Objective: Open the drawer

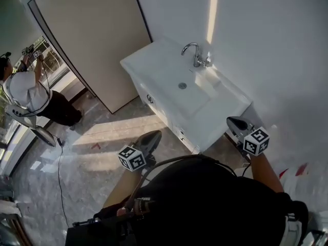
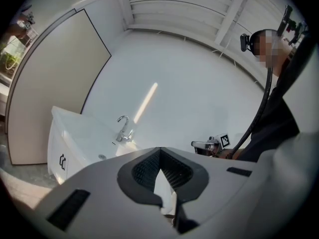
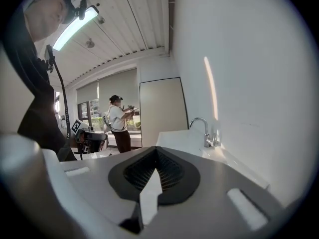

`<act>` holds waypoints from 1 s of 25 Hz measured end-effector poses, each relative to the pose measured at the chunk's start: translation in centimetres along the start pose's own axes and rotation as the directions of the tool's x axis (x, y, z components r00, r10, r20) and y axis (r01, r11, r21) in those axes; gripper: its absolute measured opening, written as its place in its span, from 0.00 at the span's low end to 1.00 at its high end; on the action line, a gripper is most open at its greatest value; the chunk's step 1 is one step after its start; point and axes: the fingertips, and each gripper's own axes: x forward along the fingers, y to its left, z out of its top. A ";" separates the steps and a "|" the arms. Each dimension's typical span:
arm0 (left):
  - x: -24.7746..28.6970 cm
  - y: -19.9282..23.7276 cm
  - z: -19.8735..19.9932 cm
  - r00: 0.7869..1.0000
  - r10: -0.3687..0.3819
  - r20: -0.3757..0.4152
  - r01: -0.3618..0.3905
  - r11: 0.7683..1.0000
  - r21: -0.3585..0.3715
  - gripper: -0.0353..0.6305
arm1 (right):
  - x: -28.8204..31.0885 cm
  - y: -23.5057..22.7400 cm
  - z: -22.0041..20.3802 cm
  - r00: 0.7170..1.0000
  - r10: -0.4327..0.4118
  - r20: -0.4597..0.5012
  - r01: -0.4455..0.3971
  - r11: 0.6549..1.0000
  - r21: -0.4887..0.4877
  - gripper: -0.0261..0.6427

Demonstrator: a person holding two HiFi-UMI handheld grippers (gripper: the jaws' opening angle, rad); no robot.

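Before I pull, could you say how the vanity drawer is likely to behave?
The drawer's flat white front looks rigid, so it will probably slide rather than flex. Its small dark handle offers little purchase, so a pull might slip.

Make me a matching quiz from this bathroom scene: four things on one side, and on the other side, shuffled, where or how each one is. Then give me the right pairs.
Things:
1. faucet
2. handle
3. left tool
4. other person

Descriptions:
A. shut, nothing between its jaws
B. standing far off at the head view's left edge
C. silver, at the back edge of the sink
D. dark, on the front of the white cabinet

Pairs: 1-C, 2-D, 3-A, 4-B
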 end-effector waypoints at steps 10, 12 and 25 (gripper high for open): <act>-2.8 -2.2 -6.8 0.976 0.216 -0.032 -0.218 0.975 -0.053 0.05 | 4.6 2.0 -5.3 0.959 0.281 -0.043 -0.280 0.960 0.024 0.04; -5.2 -1.2 -7.4 0.968 0.251 -0.029 -0.252 0.965 -0.076 0.05 | 5.7 4.5 -6.1 0.948 0.312 -0.060 -0.311 0.950 0.033 0.04; -13.6 9.1 -13.8 0.987 0.123 -0.105 -0.141 0.974 -0.177 0.05 | 14.6 17.9 -10.2 0.984 0.167 -0.058 -0.166 0.986 0.016 0.04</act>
